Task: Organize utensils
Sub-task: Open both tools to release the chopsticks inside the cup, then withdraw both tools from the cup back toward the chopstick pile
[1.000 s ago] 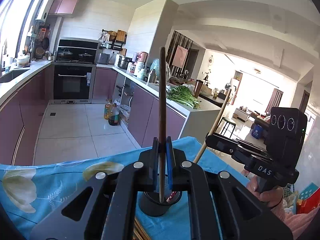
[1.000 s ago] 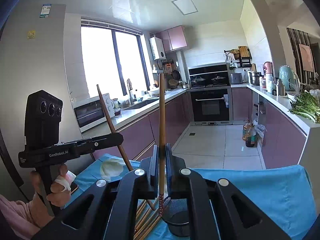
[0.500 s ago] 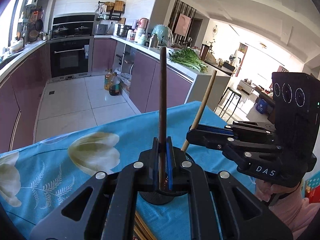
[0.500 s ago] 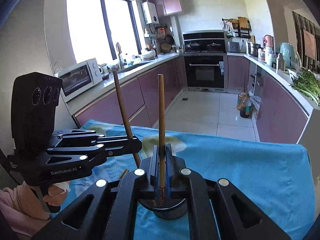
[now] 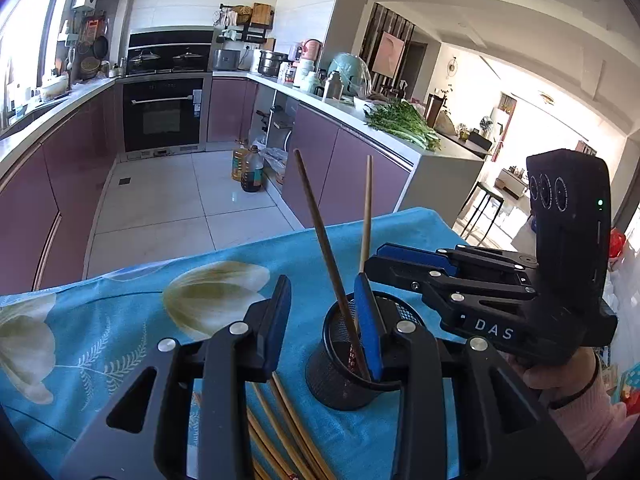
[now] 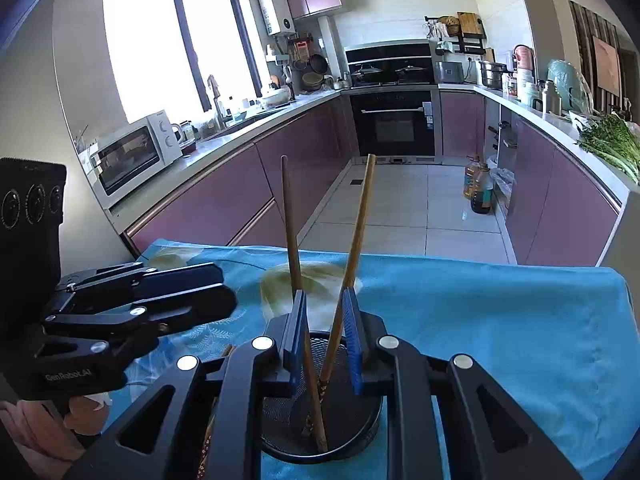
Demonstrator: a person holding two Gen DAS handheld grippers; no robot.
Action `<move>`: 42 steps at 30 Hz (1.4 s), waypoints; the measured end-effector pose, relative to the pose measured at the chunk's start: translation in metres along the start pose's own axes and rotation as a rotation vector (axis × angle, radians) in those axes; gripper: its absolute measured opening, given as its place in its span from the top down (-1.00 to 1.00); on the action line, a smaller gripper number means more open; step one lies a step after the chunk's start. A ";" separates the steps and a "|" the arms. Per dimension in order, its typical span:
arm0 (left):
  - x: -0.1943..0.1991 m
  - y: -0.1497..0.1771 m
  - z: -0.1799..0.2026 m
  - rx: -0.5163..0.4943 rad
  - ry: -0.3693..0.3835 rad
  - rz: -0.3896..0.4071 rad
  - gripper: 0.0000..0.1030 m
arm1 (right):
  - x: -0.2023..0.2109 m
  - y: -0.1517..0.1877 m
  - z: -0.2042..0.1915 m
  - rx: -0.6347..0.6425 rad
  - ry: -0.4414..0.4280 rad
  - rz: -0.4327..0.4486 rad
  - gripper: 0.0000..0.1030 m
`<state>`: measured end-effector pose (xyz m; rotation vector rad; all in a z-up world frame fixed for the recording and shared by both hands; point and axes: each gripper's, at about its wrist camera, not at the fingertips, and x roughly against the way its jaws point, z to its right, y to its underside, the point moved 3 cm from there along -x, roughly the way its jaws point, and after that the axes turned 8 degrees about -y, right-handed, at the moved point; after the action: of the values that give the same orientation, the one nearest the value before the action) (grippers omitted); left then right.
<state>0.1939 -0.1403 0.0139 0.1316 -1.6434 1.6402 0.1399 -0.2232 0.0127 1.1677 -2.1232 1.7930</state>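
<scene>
A black mesh holder (image 5: 344,376) stands on the blue cloth and also shows in the right wrist view (image 6: 320,436). Two wooden chopsticks stand loose in it: a dark one (image 5: 320,236) and a lighter one (image 5: 366,216); in the right wrist view they are the left one (image 6: 290,232) and the right one (image 6: 356,240). My left gripper (image 5: 324,320) is open, its right finger over the holder. My right gripper (image 6: 324,332) is open, a finger on each side of the chopsticks. Several more chopsticks (image 5: 280,432) lie on the cloth in front of the holder.
The table carries a blue floral cloth (image 5: 100,320). The other gripper shows at the right in the left wrist view (image 5: 500,304) and at the left in the right wrist view (image 6: 120,312). Behind is a kitchen with purple cabinets and an oven (image 6: 394,124).
Both grippers opened and let go of their chopsticks, which now lean in the holder. Both grippers have come lower toward the holder.
</scene>
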 end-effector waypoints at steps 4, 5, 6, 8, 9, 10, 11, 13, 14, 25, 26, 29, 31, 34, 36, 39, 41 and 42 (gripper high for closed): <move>0.021 0.006 -0.017 0.013 -0.037 0.038 0.25 | 0.013 0.000 -0.002 0.013 0.054 0.048 0.50; 0.026 0.008 -0.020 0.013 -0.043 0.043 0.20 | 0.017 0.001 -0.003 0.015 0.057 0.060 0.42; 0.031 0.012 -0.025 0.014 -0.054 0.046 0.18 | 0.024 0.002 -0.005 0.019 0.053 0.077 0.42; 0.039 0.020 -0.032 0.014 -0.068 0.045 0.13 | 0.036 0.006 -0.013 0.029 0.018 0.101 0.34; 0.044 0.023 -0.034 0.013 -0.073 0.043 0.12 | 0.040 0.009 -0.017 0.035 0.001 0.107 0.30; 0.048 0.029 -0.039 0.010 -0.084 0.037 0.09 | 0.048 0.014 -0.024 0.053 -0.028 0.116 0.24; 0.049 0.036 -0.043 0.007 -0.098 0.030 0.08 | 0.052 0.019 -0.030 0.069 -0.047 0.117 0.23; 0.051 0.050 -0.050 0.003 -0.116 0.010 0.08 | 0.057 0.028 -0.041 0.097 -0.085 0.101 0.19; 0.051 0.058 -0.054 0.002 -0.126 -0.007 0.07 | 0.057 0.033 -0.047 0.107 -0.103 0.086 0.12; 0.023 0.141 -0.073 -0.007 -0.187 -0.196 0.04 | -0.012 0.107 -0.063 0.074 -0.128 -0.179 0.04; 0.020 0.144 -0.072 -0.008 -0.187 -0.204 0.04 | -0.018 0.112 -0.062 0.062 -0.131 -0.199 0.07; 0.016 0.155 -0.070 -0.011 -0.188 -0.229 0.04 | -0.030 0.122 -0.059 0.036 -0.123 -0.235 0.15; 0.013 0.160 -0.069 -0.014 -0.188 -0.243 0.04 | -0.034 0.125 -0.057 0.020 -0.121 -0.248 0.19; 0.010 0.166 -0.067 -0.018 -0.182 -0.257 0.04 | -0.037 0.130 -0.057 0.007 -0.107 -0.261 0.25; 0.008 0.167 -0.066 -0.024 -0.184 -0.260 0.04 | -0.037 0.132 -0.056 0.001 -0.100 -0.266 0.29; 0.007 0.167 -0.065 -0.029 -0.177 -0.265 0.04 | -0.037 0.134 -0.054 -0.006 -0.093 -0.271 0.31; 0.005 0.169 -0.065 -0.031 -0.178 -0.269 0.04 | -0.038 0.135 -0.054 -0.004 -0.086 -0.275 0.31; 0.004 0.169 -0.065 -0.031 -0.178 -0.271 0.04 | -0.039 0.135 -0.055 -0.001 -0.082 -0.276 0.32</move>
<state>0.1215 -0.0548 -0.1288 0.4759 -1.6988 1.4287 0.0632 -0.1570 -0.0992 1.4753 -1.8899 1.6477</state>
